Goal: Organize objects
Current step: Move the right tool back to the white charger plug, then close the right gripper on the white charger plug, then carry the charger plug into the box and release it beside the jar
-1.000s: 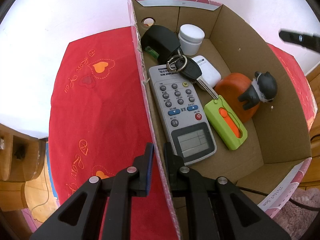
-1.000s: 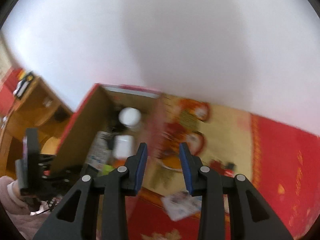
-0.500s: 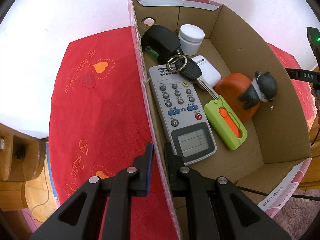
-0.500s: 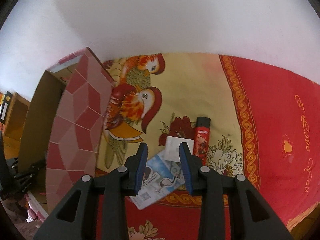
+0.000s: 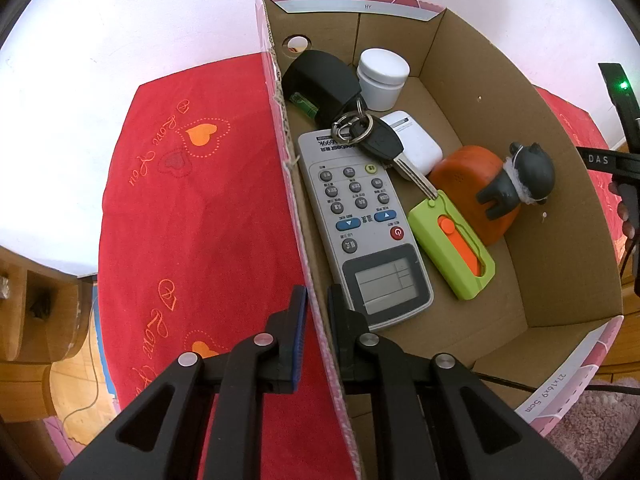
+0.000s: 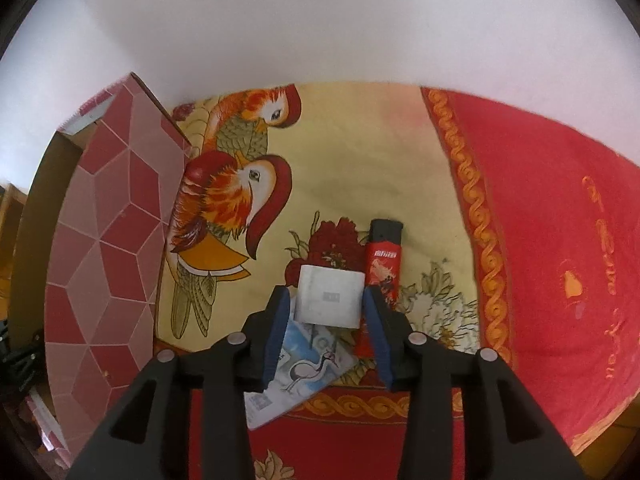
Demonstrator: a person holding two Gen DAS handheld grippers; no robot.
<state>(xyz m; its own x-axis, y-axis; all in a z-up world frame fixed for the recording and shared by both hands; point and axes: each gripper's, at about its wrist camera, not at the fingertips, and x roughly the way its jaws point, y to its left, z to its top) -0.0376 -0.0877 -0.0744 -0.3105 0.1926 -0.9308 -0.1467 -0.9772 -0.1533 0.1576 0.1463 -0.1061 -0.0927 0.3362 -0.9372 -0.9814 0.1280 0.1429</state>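
Left gripper (image 5: 317,312): clamped on the box (image 5: 294,184) wall.
Right gripper (image 6: 329,312): open, fingers either side of a small white box (image 6: 330,296).
Lighter (image 6: 382,258): just right of it.

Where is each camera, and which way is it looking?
Left wrist view: sits on the left gripper, looking down along its fingers, which pinch the cardboard box wall; remote, key and other things lie inside.
Right wrist view: sits on the right gripper, looking down at the bird-patterned cloth; its open fingers flank a small white box, red lighter beside.
Shared: both show the cardboard box and the red cloth.
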